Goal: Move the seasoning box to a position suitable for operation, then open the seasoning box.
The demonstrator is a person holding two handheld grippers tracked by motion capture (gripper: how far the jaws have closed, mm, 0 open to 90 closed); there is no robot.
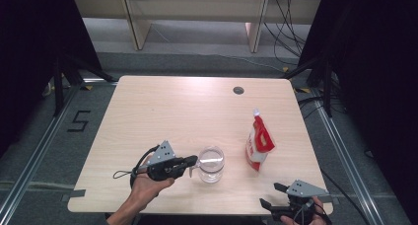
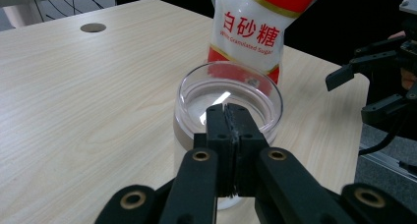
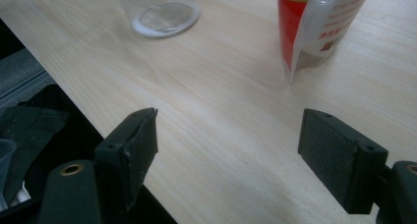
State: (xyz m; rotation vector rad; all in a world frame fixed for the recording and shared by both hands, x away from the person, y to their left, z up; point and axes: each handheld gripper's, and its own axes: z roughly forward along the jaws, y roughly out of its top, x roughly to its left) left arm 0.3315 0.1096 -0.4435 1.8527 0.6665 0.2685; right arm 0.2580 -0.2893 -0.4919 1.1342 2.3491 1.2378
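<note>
Clear glass jar (image 1: 211, 164) stands near the front edge of the wooden table (image 1: 162, 111), its near rim pinched between the closed jaws of the left gripper (image 1: 193, 161). A red and white sugar bag (image 1: 258, 142) stands upright just to the right of the jar. At the front right corner, the right gripper (image 1: 274, 195) waits with jaws wide apart, holding nothing.

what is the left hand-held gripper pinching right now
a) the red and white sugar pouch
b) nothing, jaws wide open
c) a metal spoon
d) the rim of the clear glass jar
d, since the left hand-held gripper has its black jaws closed on the near rim of the clear glass jar, while the red and white sugar pouch stands untouched behind it.
</note>
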